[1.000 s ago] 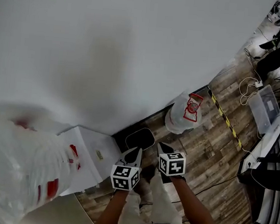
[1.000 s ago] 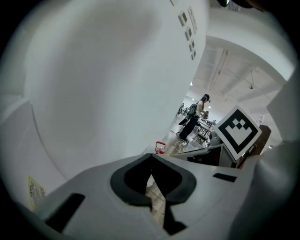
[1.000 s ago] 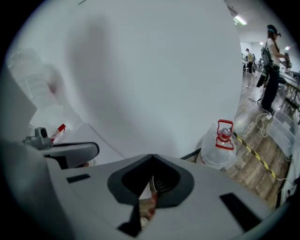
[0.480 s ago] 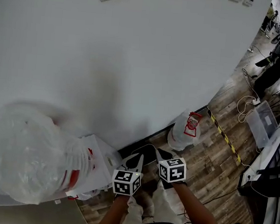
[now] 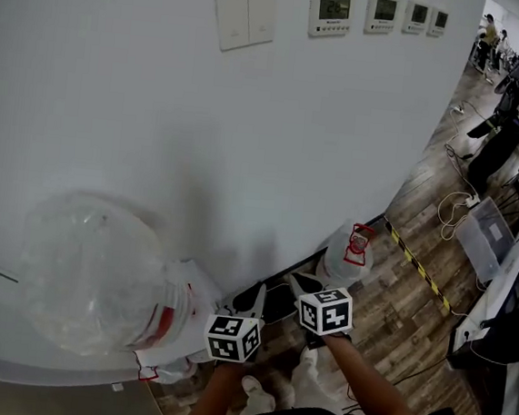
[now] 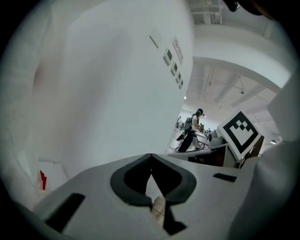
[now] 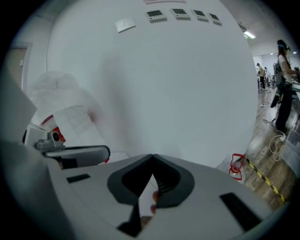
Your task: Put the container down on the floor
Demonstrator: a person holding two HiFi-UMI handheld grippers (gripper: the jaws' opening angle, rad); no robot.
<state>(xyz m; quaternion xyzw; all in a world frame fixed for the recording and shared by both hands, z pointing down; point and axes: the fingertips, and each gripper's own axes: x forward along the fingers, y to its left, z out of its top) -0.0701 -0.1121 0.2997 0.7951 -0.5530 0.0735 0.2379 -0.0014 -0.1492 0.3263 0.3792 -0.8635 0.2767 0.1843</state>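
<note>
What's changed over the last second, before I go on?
The head view tilted upward: the wall switch and control panels now show. Nothing taken hold of or let go. Left gripper and right gripper stay side by side, jaws together, empty; the floor jug stays by the wall.

Wood-grain floor (image 5: pixel 388 289), matt wall (image 5: pixel 160 101)

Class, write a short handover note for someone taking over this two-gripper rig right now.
Left gripper: shut, empty.
Right gripper: shut, empty.
The clear plastic jug with a red handle stands on the wooden floor by the white wall, ahead of both grippers.
Done: that jug looks set down.
Left: apparently nothing; a large clear bottle sits at the left, unheld.
</note>
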